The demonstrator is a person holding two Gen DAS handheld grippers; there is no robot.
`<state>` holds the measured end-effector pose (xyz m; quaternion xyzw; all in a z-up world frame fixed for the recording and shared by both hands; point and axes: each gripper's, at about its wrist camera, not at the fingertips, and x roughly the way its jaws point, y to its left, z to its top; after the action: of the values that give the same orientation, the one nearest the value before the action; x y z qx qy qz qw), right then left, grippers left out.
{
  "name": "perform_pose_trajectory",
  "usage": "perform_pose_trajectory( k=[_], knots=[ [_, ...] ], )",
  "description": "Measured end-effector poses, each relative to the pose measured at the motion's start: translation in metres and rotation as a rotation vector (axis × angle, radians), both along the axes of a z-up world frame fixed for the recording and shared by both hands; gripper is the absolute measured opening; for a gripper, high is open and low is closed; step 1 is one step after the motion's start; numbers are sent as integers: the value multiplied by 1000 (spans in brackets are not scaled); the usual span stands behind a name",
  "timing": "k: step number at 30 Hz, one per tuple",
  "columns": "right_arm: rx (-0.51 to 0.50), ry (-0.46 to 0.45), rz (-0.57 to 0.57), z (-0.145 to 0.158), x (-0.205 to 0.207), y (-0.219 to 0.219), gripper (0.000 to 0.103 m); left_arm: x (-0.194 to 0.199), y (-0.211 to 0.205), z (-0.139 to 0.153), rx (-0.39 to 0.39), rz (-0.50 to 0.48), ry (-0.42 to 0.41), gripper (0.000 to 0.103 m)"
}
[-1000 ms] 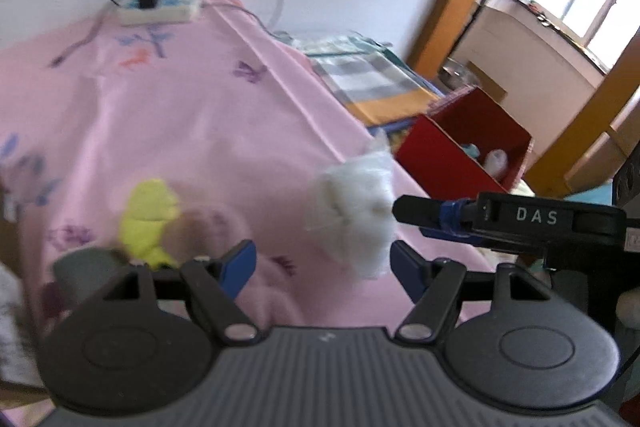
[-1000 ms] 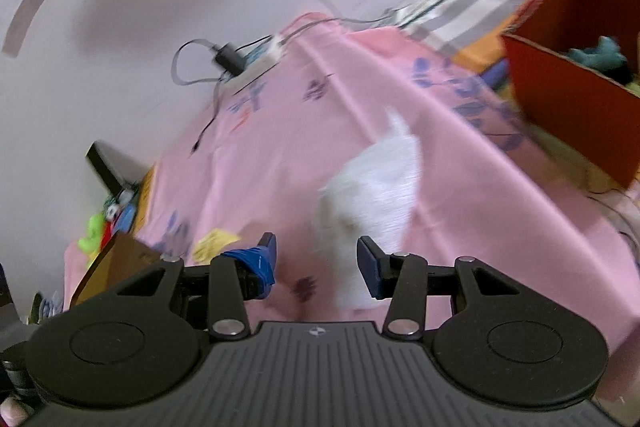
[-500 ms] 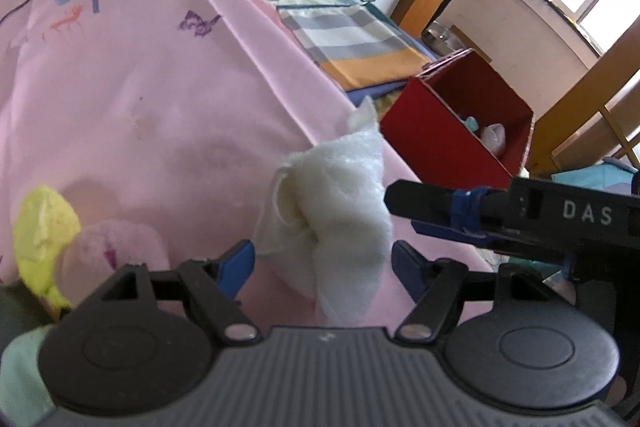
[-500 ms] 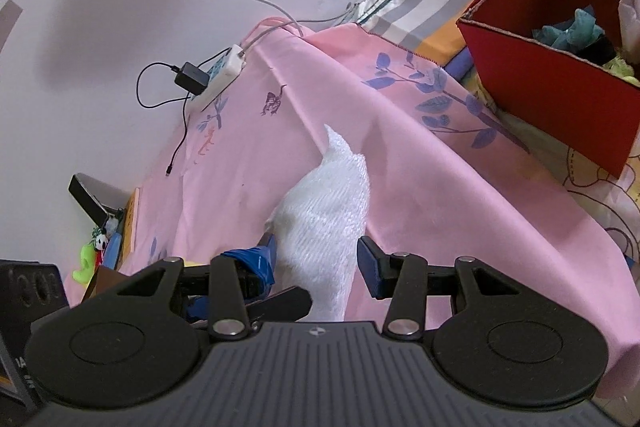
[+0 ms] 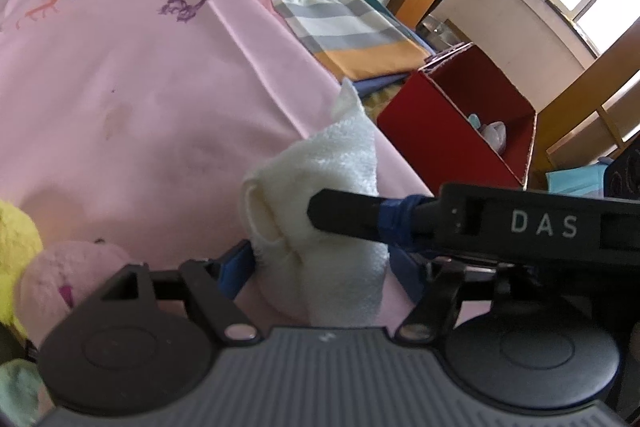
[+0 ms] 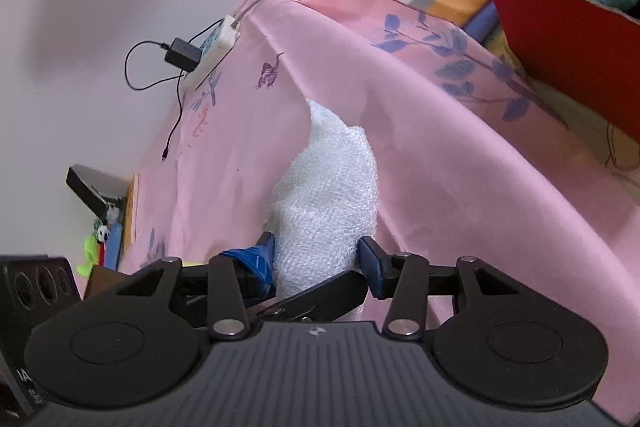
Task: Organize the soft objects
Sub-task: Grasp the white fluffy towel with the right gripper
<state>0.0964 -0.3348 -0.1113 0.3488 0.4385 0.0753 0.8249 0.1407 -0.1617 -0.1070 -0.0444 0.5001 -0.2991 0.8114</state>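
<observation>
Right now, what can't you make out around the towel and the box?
- Towel underside: both views, hidden behind the fingers.
- Box contents: left view too small; right view cut by the edge.
- Pink plush: left view, blurred, behind the gripper body.

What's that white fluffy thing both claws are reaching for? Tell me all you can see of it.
The white cloth looks like soft, nubbly terry, bunched into a lump with one corner poking up. It sits near the edge of the pink sheet, between the fingers of both the left claw and the right claw, which press against its sides.
</observation>
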Motion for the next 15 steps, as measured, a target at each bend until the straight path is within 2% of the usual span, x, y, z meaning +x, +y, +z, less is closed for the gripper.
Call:
perform_pose_trajectory(
  k=[9,15],
  knots=[
    [-26,-52,24,9,-11,8,27,-15,6,16,10,-33,-76,68],
    [-36,-88,55,25,-22,27,28,-36,31,37,-16,-34,-112,68]
  ],
)
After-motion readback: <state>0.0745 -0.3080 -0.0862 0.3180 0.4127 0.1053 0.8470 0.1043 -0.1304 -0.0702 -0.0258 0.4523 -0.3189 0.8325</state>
